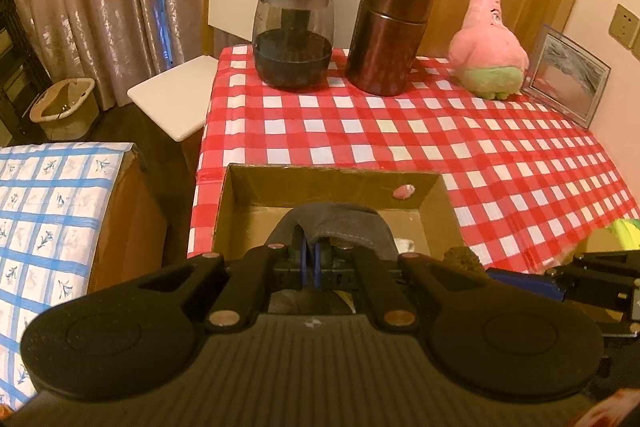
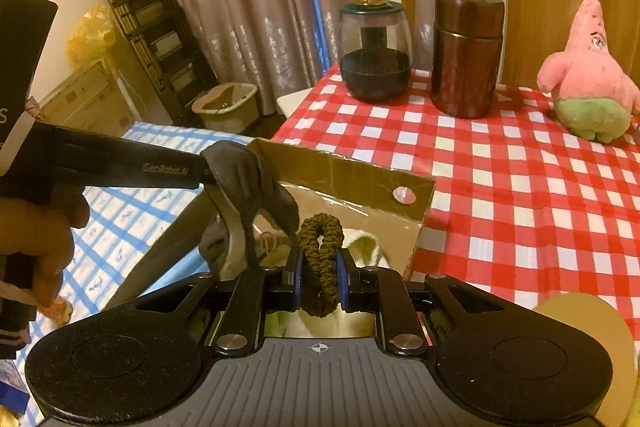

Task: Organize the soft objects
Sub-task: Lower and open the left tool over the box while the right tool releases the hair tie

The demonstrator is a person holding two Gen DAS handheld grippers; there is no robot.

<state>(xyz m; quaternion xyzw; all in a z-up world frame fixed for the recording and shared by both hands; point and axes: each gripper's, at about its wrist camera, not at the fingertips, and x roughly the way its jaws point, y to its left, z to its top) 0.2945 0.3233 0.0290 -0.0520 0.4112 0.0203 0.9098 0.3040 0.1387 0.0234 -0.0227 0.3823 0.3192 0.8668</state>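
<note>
Left gripper (image 1: 311, 259) pinches a grey cloth (image 2: 248, 183) draped over the cardboard box (image 1: 324, 183); right gripper (image 2: 319, 269) clamps a brown scrunchie (image 2: 322, 239), its long axis running away from the camera.

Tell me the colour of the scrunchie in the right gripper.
Dark olive-brown scrunchie; right wrist view shows it best.

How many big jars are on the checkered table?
2. The glass jar with the dark lid stands at the far edge beside the chair; the brown jar stands right of it, between it and the pink plush toy.
</note>
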